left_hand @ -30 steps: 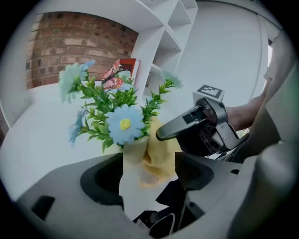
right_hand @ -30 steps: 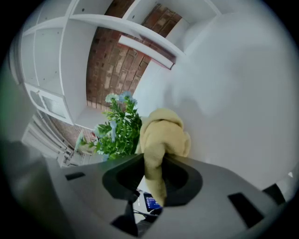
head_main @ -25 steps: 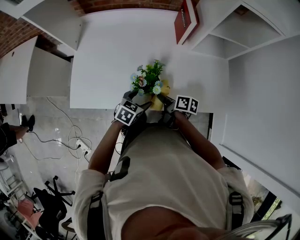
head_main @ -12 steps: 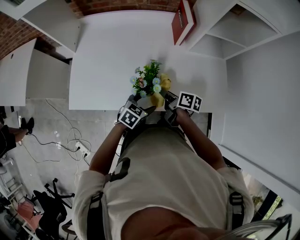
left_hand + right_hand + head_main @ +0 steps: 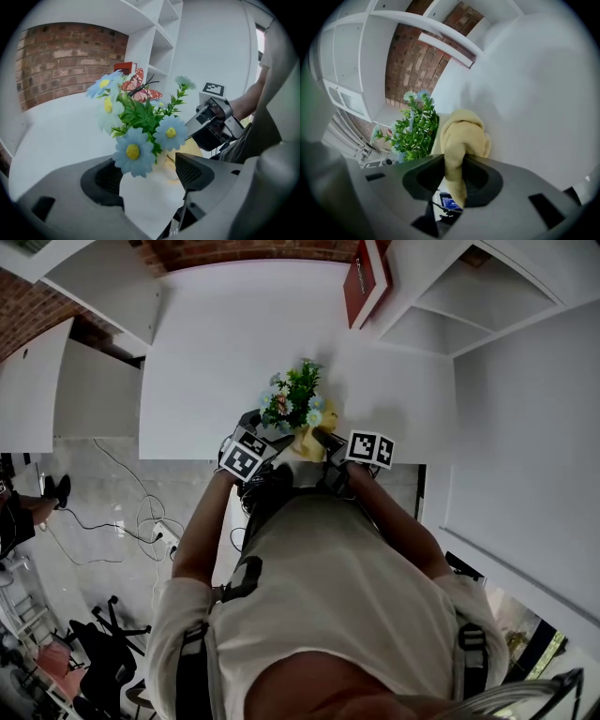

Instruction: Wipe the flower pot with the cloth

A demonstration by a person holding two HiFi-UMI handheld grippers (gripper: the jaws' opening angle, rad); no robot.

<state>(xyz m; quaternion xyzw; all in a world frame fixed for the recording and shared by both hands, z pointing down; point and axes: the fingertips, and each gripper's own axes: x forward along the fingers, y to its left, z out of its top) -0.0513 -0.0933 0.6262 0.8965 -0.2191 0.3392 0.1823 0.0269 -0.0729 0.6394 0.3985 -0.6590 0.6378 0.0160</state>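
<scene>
A white flower pot [image 5: 149,201] with blue daisies and a butterfly pick [image 5: 140,89] stands near the front edge of the white table [image 5: 234,343]. My left gripper [image 5: 150,180] is shut on the pot, one pad on each side. My right gripper [image 5: 452,176] is shut on a yellow cloth [image 5: 461,136], whose bunched end rests against the pot's side next to the green leaves [image 5: 417,126]. In the head view the flowers [image 5: 295,399] sit between the left gripper [image 5: 262,439] and the right gripper [image 5: 328,442], with the cloth [image 5: 309,439] low between them.
A red book [image 5: 361,282] leans at the table's far right by white shelves [image 5: 487,296]. A brick wall [image 5: 61,61] runs behind the table. Cables [image 5: 141,512] lie on the floor at left.
The left gripper's cube has shifted left and a little up along the table edge. The cloth went up beside the flowers and has come back down to the pot's side.
</scene>
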